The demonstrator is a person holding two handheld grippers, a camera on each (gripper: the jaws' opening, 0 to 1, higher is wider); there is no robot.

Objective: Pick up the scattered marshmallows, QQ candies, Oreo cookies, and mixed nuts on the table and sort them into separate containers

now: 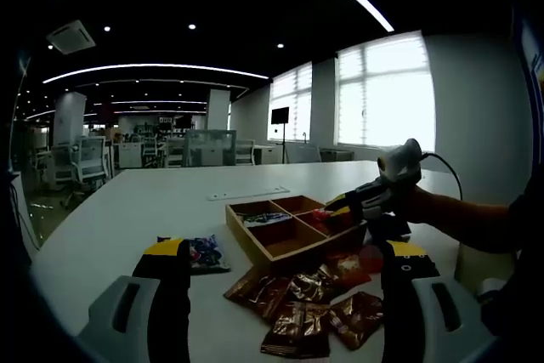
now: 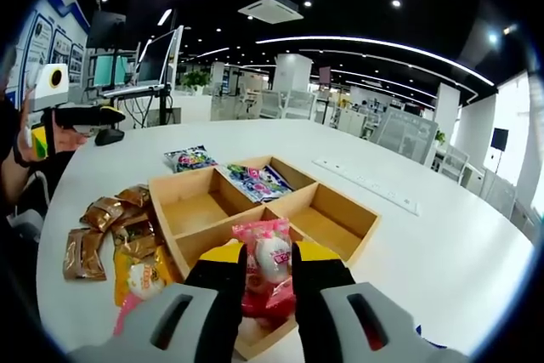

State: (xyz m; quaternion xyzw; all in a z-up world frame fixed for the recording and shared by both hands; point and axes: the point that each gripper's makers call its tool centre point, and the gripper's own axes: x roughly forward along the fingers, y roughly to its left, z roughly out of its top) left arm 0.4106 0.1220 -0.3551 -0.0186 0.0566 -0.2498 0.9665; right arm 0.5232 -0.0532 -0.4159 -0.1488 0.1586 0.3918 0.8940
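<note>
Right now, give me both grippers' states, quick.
Left gripper: open, holding nothing.
Right gripper: shut on a pink candy packet, above the wooden tray.

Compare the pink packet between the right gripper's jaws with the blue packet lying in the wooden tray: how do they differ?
The pink-and-white snack packet is clamped upright between the jaws of the right gripper, above the tray's near compartment; the blue-and-green snack packet lies flat inside a far compartment of the four-compartment wooden tray. The pink packet is held off the wood; the blue one rests on the compartment floor. Both are small sealed snack packets.
</note>
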